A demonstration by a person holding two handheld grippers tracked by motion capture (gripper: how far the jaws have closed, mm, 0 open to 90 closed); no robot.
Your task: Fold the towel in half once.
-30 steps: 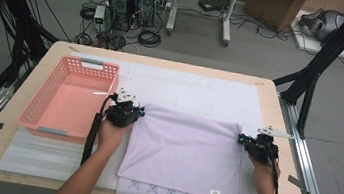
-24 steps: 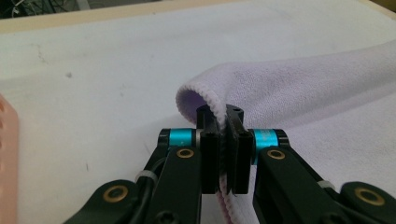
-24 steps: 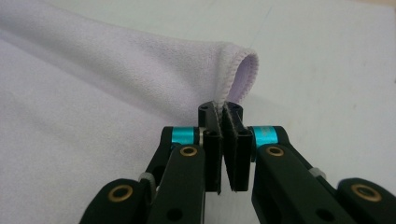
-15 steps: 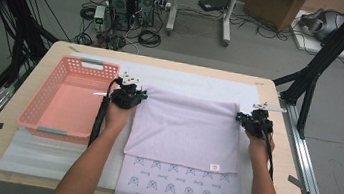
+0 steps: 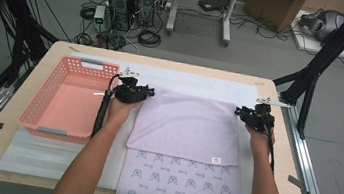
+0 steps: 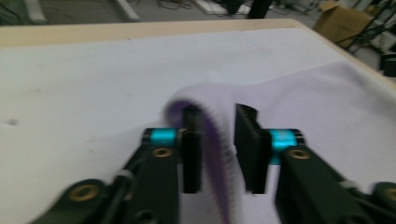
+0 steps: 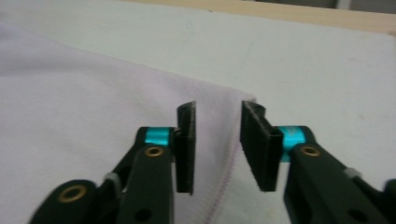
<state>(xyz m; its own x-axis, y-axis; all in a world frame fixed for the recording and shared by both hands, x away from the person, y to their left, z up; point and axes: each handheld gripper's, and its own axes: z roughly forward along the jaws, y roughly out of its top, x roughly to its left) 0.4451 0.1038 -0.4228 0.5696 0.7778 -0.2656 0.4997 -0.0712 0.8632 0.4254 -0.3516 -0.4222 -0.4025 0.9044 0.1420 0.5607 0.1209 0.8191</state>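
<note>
The lilac towel [image 5: 187, 127] lies in the lower middle of the high view on the white sheet [image 5: 197, 82] that covers the counter [image 5: 60, 49], its near half folded up over itself so the patterned underside shows at the bottom edge. The left hand-held gripper [image 5: 146, 92] sits at the fold's upper left corner, the right hand-held gripper [image 5: 239, 111] at its upper right corner. Both have just been opening. In the left gripper view the jaws stand apart with a raised loop of towel [image 6: 212, 140] between them, seemingly resting on the left pad only. In the right gripper view the jaws stand apart over the flat hemmed corner [image 7: 219, 140], not pressing it.

The step appears to be releasing the folded edge. Done well, both grippers should open fully before lifting, then rise straight up so neither pad drags the corner. The left corner probably needs a gentle press flat. The pink basket [image 5: 66, 98] at centre left stands well clear.
</note>
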